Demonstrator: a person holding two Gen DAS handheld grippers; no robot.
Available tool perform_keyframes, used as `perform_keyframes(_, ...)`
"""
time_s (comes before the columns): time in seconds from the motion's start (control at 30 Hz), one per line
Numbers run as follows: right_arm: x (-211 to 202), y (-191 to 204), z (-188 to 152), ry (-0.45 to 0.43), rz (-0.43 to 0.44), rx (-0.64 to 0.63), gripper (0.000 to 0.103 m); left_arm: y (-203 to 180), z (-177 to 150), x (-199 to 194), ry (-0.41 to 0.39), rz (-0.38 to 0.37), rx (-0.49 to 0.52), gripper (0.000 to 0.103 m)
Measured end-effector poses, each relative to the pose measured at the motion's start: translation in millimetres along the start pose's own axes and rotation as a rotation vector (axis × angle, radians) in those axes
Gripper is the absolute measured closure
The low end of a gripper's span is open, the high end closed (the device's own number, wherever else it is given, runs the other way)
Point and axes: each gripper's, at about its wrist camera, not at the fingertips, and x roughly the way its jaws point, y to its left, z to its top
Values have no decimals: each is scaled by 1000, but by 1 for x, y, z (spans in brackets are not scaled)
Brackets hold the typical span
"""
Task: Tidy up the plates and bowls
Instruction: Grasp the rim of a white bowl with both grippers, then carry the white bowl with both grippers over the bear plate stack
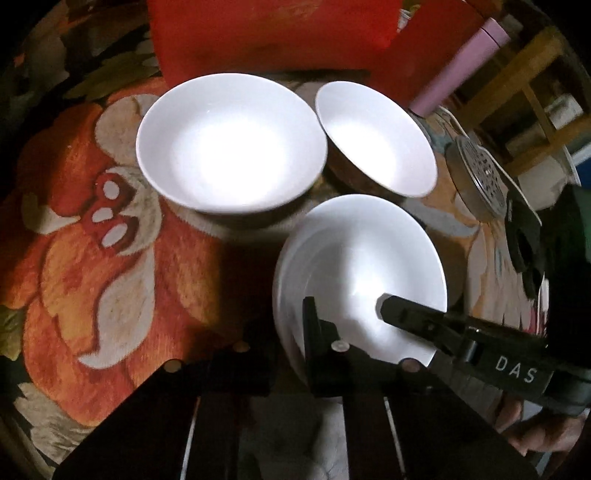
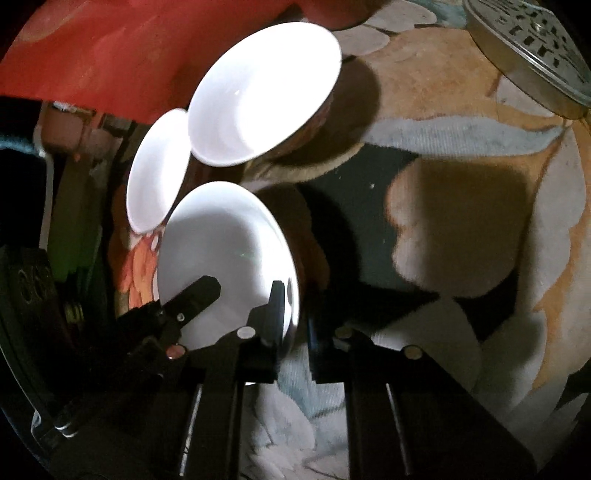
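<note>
A shallow white plate [image 1: 362, 258] [image 2: 229, 243] lies on the flowered cloth nearest me. My left gripper [image 1: 291, 325] is shut on its left rim, one finger inside the plate and the other beneath the edge. From the other side, my right gripper [image 2: 295, 314] is shut on the opposite rim; its upper finger [image 1: 395, 308] rests inside the plate. In the right wrist view the left gripper [image 2: 201, 291] reaches in from the left. Behind the plate stand a large white bowl [image 1: 229, 140] [image 2: 159, 173] and a smaller white bowl [image 1: 373, 136] [image 2: 262, 92] with a dark outside.
Red fabric [image 1: 273, 33] is piled at the back of the table. A pink cylinder [image 1: 461, 62] and a round perforated metal lid [image 1: 480, 177] [image 2: 532, 44] lie to the right, with a wooden frame [image 1: 524, 85] beyond. The flowered cloth [image 1: 110, 240] spreads out to the left.
</note>
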Motion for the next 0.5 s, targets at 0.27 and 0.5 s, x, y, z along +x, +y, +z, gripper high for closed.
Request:
perform_keyframes(0.27,-27,6,-33,32,-35,-65,92,-16,-34,-30,8,-8,58,93)
perform_keyframes(0.5,-61,0,-66,40,-59,-64,92,-50,-60,-59,15,-8,126,93)
